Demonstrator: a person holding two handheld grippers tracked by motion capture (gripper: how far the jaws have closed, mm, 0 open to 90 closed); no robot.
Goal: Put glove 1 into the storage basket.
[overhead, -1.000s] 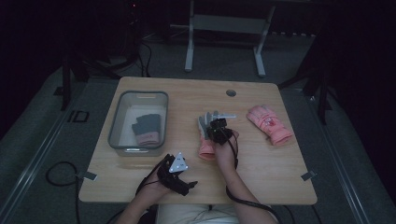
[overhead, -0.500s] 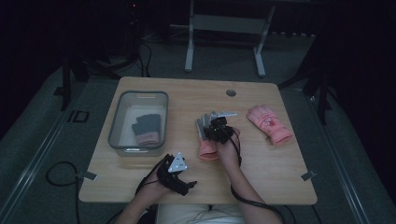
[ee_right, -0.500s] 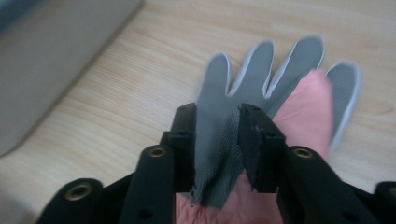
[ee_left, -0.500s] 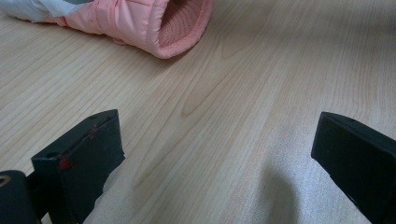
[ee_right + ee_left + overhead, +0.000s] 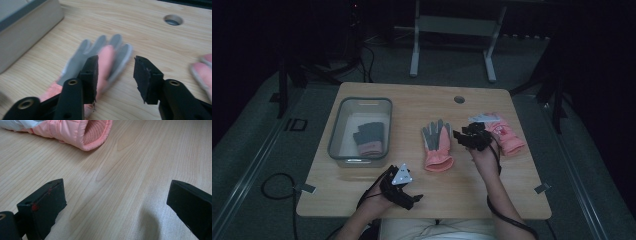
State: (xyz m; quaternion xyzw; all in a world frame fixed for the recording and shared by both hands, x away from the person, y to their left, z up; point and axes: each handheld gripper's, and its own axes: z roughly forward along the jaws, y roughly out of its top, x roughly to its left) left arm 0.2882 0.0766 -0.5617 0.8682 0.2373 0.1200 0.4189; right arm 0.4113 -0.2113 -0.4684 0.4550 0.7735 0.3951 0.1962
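Note:
A pink glove with a grey palm (image 5: 437, 145) lies flat at the middle of the wooden table (image 5: 412, 105); it is blurred in the right gripper view (image 5: 100, 57). My right gripper (image 5: 462, 136) hovers just right of it. Its jaws (image 5: 115, 75) have just been opening, and nothing is between them. A second pink glove (image 5: 507, 135) lies to the right, its fingertips (image 5: 202, 68) at the frame edge. My left gripper (image 5: 409, 196) rests near the front edge, open wide (image 5: 115, 202) over bare wood, with the middle glove's cuff (image 5: 85, 132) ahead of it.
A grey bin (image 5: 337, 135) stands at the left of the table with a dark grey, pink-cuffed glove (image 5: 371, 138) inside; its wall (image 5: 25, 25) is in the right gripper view. A cable hole (image 5: 459, 99) (image 5: 172, 20) sits near the far edge.
My right gripper, earlier on the middle glove, has opened, let it go and moved right and slightly up. The glove now lies flat. The left gripper stayed put.

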